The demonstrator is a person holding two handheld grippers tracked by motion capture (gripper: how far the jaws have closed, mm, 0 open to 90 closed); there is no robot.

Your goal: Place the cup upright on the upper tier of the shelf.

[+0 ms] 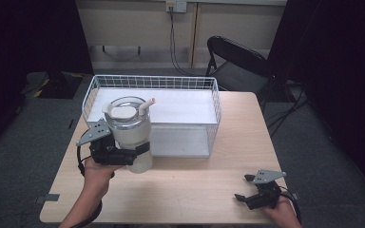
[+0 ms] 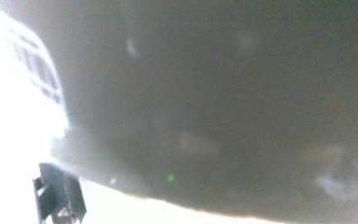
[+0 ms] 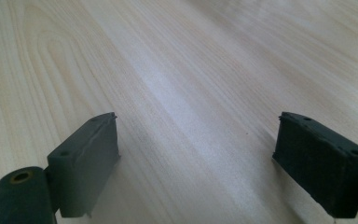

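Observation:
A cream tumbler [image 1: 132, 137] with a steel rim, a clear lid and a pale straw [image 1: 146, 105] stands upright in front of the white wire basket's [image 1: 216, 108] front left corner. My left gripper [image 1: 140, 153] is shut on its lower body from the left. I cannot tell if its base touches the table [image 1: 195, 183]. In the left gripper view the tumbler [image 2: 214, 107] is a close grey blur, with one black fingertip [image 2: 58, 193] at the lower left. My right gripper [image 1: 244, 187] rests open near the table's front right edge, nothing between its fingers [image 3: 198, 158].
The basket has a white floor and sits at the back middle of the wooden table. A black folding chair [image 1: 237, 61] stands behind the table's far right corner. Bare wood lies between the two grippers.

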